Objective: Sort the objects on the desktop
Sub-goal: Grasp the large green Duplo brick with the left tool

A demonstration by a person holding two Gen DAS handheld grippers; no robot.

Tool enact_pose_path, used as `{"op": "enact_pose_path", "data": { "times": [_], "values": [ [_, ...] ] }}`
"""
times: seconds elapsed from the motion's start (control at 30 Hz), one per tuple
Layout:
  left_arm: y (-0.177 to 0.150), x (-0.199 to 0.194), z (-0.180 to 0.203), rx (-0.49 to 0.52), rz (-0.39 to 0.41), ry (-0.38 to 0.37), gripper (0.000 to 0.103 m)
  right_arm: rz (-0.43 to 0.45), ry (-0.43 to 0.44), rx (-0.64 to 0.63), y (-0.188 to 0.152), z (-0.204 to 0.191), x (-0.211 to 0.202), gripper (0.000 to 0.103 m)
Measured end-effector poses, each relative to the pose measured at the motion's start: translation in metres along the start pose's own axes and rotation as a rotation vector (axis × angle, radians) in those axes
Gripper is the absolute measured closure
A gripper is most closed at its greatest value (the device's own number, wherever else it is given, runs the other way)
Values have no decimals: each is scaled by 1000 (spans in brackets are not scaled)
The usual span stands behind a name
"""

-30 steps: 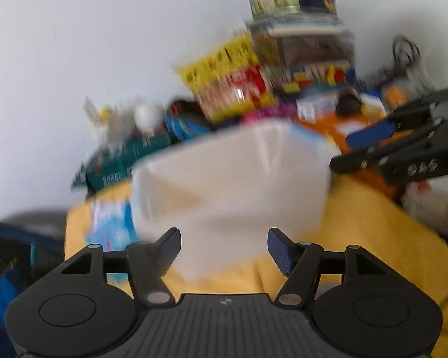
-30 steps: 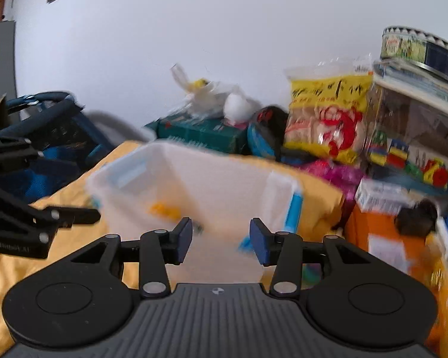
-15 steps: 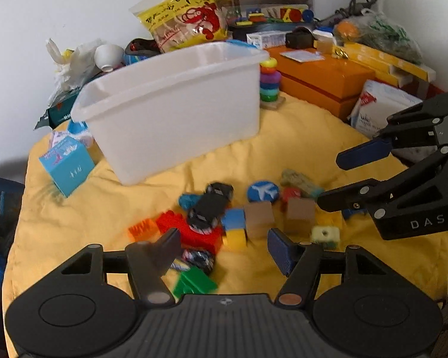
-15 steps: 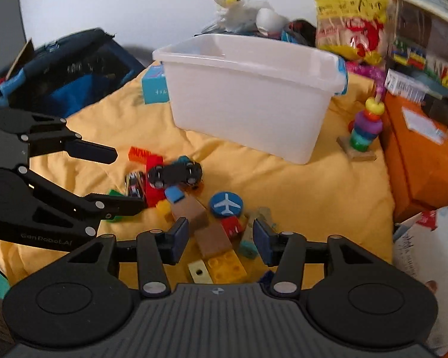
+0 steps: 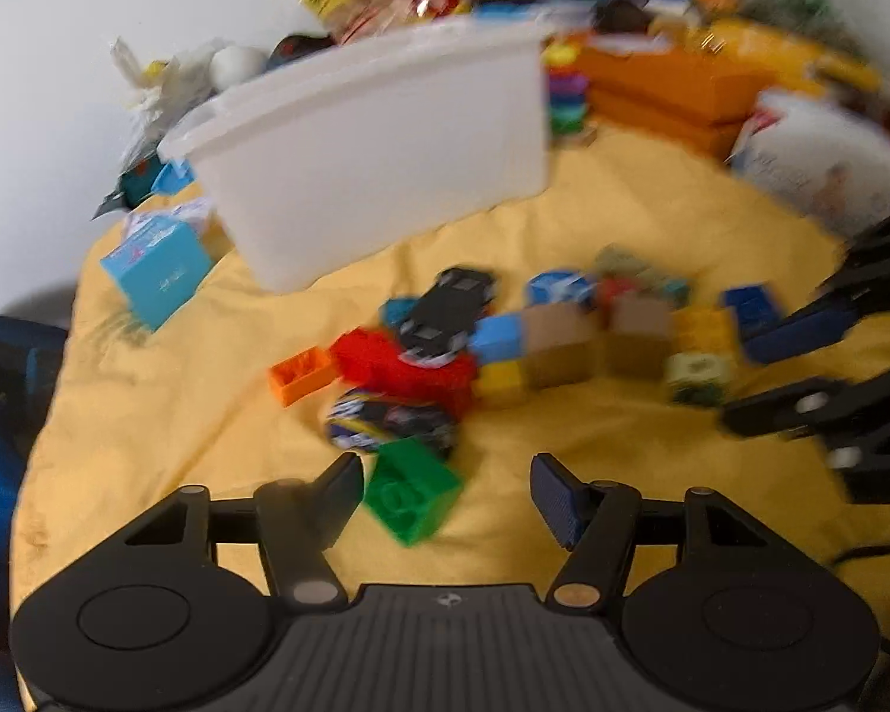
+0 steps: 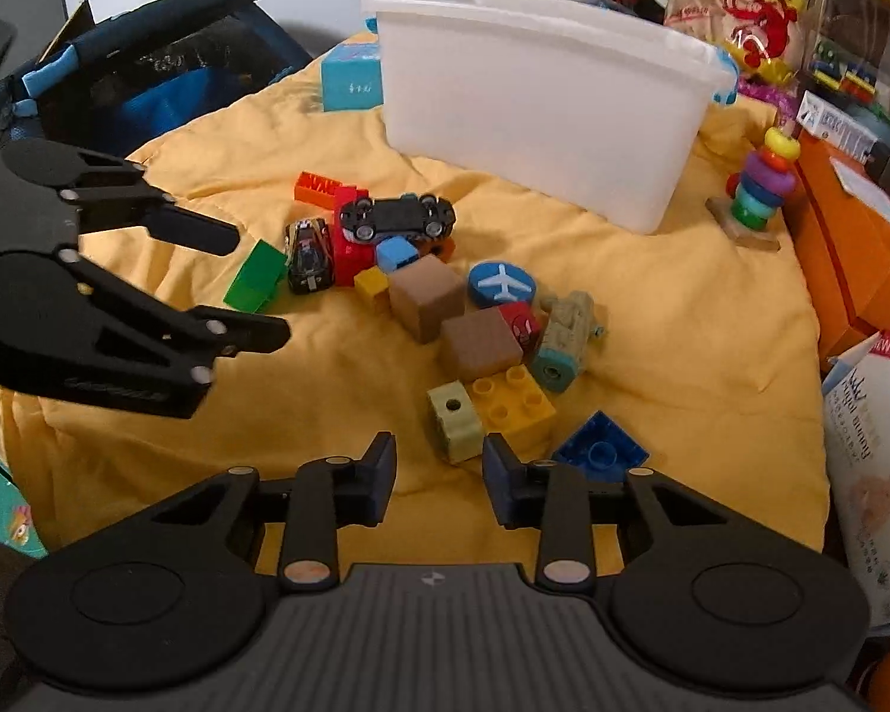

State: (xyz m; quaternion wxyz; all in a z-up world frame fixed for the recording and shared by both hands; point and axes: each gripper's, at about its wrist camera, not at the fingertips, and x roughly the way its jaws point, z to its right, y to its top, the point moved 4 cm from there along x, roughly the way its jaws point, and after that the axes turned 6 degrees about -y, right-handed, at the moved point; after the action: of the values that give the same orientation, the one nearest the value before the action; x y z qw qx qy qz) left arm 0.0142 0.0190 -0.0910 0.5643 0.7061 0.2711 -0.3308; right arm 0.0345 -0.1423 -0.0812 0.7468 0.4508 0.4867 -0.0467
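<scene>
Only the right wrist view showed the blue brick beside the narrowing, empty right tongs, while the left tongs gaped wide, closing slightly over the green brick.

Support surface: yellow quilted cloth, wrinkled. Resting on it: white plastic bin toward the back, light blue carton beside the bin's left end, ring stacker toy at its right end. Centre: loose cluster of toys, including black toy car on its side, green brick, two brown cubes, yellow studded brick, blue airplane disc.
</scene>
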Motion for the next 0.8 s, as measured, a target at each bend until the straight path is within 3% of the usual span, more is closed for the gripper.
{"op": "enact_pose_path", "data": {
  "times": [0.07,0.2,0.27,0.4,0.47,0.57,0.7,0.77,0.8],
  "values": [
    [-3,10,-10,-41,-47,22,60,21,-22,-35,3,-3,2,67],
    [-13,6,-27,-190,-40,-121,63,21,-44,-85,4,-8,12,67],
    [-16,-1,-29,-256,-29,-224,63,24,-58,-114,3,-10,13,67],
    [-21,-14,-18,-384,-34,-530,63,39,-79,-178,3,-14,15,75],
    [-26,-14,-8,-390,-38,-611,63,47,-103,-221,2,-16,17,79],
    [-34,-7,3,-349,-61,-581,63,53,-123,-265,2,-19,17,82],
    [-36,-10,-2,-354,-50,-529,60,40,-81,-204,1,-14,8,84],
    [-36,-15,-7,-325,-36,-456,45,33,-49,-159,2,-11,1,84],
    [-36,-17,-10,-307,-25,-413,43,23,-21,-123,2,-9,-3,85]
  ]
}}
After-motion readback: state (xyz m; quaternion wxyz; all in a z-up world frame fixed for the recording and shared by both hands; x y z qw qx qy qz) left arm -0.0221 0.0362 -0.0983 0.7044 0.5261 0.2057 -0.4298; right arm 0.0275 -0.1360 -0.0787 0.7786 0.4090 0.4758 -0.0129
